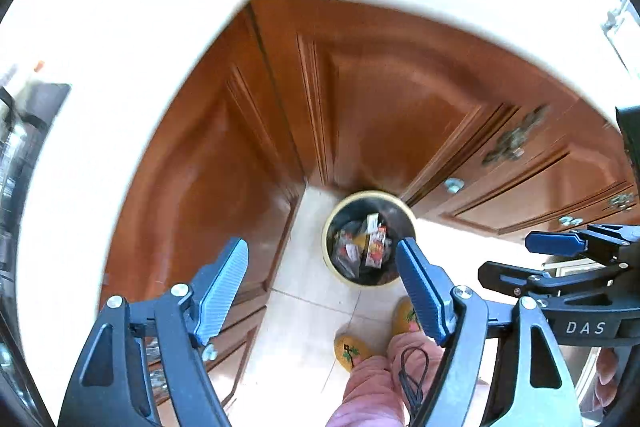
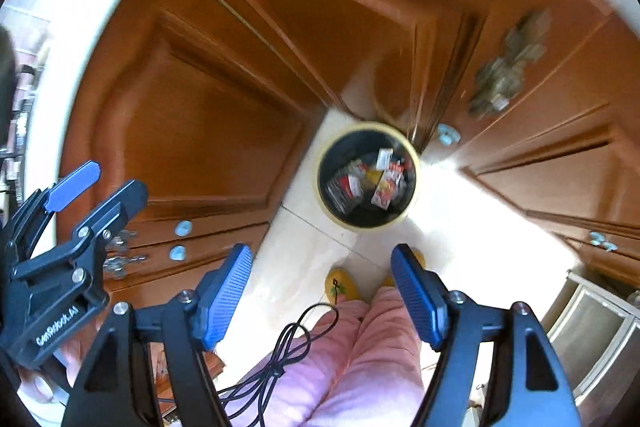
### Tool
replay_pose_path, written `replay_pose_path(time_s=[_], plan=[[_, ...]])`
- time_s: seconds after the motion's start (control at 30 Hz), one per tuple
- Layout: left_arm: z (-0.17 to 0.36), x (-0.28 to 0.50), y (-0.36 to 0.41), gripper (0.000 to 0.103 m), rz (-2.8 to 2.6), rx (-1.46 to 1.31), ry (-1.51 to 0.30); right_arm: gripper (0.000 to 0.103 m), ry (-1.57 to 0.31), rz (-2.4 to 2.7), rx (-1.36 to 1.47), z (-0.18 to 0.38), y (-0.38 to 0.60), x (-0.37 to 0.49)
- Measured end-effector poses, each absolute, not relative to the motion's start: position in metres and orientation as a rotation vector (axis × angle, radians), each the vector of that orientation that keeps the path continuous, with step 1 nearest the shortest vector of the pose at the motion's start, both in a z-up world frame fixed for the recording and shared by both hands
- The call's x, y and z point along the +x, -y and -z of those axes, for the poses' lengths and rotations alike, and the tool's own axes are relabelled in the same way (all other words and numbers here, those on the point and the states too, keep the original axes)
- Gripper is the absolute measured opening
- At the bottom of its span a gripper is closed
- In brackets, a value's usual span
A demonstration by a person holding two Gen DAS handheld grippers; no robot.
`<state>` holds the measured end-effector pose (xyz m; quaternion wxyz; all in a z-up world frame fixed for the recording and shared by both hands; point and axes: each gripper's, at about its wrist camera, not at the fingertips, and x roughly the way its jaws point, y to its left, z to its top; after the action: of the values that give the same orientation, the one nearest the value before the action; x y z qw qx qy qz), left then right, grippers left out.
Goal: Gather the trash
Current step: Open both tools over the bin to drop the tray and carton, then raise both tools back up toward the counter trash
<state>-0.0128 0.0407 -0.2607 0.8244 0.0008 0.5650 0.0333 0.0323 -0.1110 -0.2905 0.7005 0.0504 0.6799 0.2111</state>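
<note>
Standing on the pale tiled floor (image 2: 304, 259) in the corner where the wooden cupboards (image 2: 192, 131) meet, the round bin (image 2: 368, 175) has a cream rim and a dark inside. Crumpled wrappers (image 2: 382, 183) in red, white and yellow lie heaped at its bottom, with clear plastic among them. Both views look steeply down into it from well above. The left tongs (image 1: 324, 287) stand wide open with nothing between their blue ribbed pads; the right tongs (image 2: 320, 291) are likewise wide apart and empty. Below them show pink trousers (image 2: 352, 359), yellow slippers (image 2: 342, 285) and a black cable (image 2: 280, 359). A white worktop (image 1: 140, 7) curves above the cupboards.
</note>
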Motion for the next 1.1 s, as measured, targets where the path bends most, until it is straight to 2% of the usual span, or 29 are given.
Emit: replay_pose_path(time_s=[0.17,0.3,0.5,0.7,0.83,1.1], plan=[[0.195,-0.019,-0.041,0.076,-0.061,0.018,-1.111,0.073,-1.412,-0.456,0.1,0.227,0.121,0.023],[0.141,-0.022,-0.041,0.081,-0.057,0.041,-1.011,0.073,-1.319,-0.425,0.067,0.183,0.124,0.016],[0.082,-0.022,-0.043,0.085,-0.049,0.057,-0.863,0.073,-1.221,-0.379,0.066,0.141,0.131,0.022],[0.043,-0.012,-0.04,0.086,-0.03,0.063,-0.77,0.073,-1.101,-0.339,0.092,0.099,0.142,0.029],[0.034,0.002,-0.032,0.093,-0.011,0.073,-0.723,0.073,-1.036,-0.322,0.086,0.072,0.153,0.038],[0.019,0.055,0.002,0.095,0.008,0.124,-0.683,0.073,-0.959,-0.317,0.088,0.032,0.187,0.096]])
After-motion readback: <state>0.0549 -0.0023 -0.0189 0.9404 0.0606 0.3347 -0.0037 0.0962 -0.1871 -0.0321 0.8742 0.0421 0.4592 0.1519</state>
